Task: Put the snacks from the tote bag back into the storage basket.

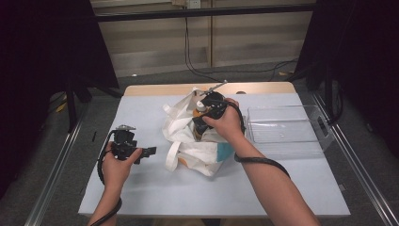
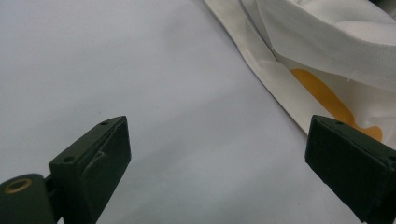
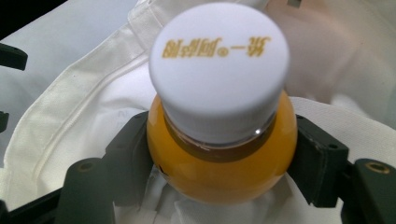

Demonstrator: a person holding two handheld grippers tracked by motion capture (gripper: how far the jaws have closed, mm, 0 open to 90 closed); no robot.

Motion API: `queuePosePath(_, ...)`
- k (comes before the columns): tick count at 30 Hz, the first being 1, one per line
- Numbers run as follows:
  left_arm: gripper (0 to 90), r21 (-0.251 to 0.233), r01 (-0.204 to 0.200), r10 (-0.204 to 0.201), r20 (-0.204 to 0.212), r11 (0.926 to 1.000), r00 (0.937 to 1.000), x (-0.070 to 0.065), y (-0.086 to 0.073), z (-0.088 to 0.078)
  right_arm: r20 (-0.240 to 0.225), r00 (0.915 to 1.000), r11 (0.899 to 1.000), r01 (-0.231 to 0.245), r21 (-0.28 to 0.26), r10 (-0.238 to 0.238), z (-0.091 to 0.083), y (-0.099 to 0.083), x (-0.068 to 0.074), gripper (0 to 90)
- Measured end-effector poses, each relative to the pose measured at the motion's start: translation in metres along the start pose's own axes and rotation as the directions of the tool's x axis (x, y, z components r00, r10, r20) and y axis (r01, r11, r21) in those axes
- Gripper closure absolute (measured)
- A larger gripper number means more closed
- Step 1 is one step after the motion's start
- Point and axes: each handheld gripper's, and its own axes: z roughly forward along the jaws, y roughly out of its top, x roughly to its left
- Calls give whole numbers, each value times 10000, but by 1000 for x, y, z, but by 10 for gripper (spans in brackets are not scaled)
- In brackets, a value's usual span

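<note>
Right hand-held gripper [image 3: 219, 154] grips the round shoulder of the juice bottle [image 3: 222, 154] standing inside the white cloth bag [image 1: 197, 141] on the desk [image 1: 141, 188], so the smooth curved bottle may slip from the pads or catch the bag's edge when lifted.

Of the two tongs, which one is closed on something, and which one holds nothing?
The right tongs are closed on the orange bottle with the white cap, inside the white bag. The left tongs stand open over the table, holding nothing.
</note>
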Motion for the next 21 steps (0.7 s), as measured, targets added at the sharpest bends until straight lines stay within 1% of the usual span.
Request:
queuePosePath(1,69,-102,78,-79,-27,9999,10000,-1,0,1,1,10000,10000,-6,9,6,-1,1,0,303)
queuePosePath(3,70,-85,33,-33,-10,10000,10000,-1,0,1,-7,10000,10000,-40,48,40,-2,2,0,303)
queuePosePath(5,70,-93,33,-33,-6,10000,10000,-1,1,1,-32,10000,10000,23,59,-22,-3,3,-1,304)
queuePosePath(8,70,-105,33,-33,9,9999,10000,-1,1,1,-48,10000,9998,10,197,-9,-5,4,-1,304)
queuePosePath(11,70,-106,7,-8,-58,9999,10000,0,1,0,-86,10000,9999,-7,158,8,-9,6,-2,304)
queuePosePath(12,70,-46,-78,78,-75,10000,9999,0,1,0,-83,10000,10000,16,89,-15,-9,7,-2,304)
queuePosePath(13,70,-58,-44,43,-61,10000,10000,0,1,0,-89,10000,9999,-24,109,25,-11,8,-2,304)
queuePosePath(14,70,-51,-47,47,-58,10000,10000,0,1,0,-86,9999,9999,78,93,-77,-11,9,-2,304)
queuePosePath(15,70,-57,-39,38,-72,10000,10000,0,1,0,-77,10000,9998,-6,199,8,-12,10,-1,304)
queuePosePath(17,71,-117,-35,34,-99,9999,9999,-1,1,0,-81,10000,9994,10,340,-8,-13,11,-2,304)
queuePosePath(18,71,-105,-81,80,-117,9999,9999,-1,1,-1,-108,9999,9993,32,372,-28,-14,12,-2,304)
queuePosePath(20,73,-169,13,-15,-75,9999,10000,-2,1,0,-140,9999,9989,-5,467,11,-15,13,-3,304)
queuePosePath(21,73,-179,-42,40,-137,9998,9999,-2,1,0,-144,9999,9988,-27,484,34,-16,13,-3,304)
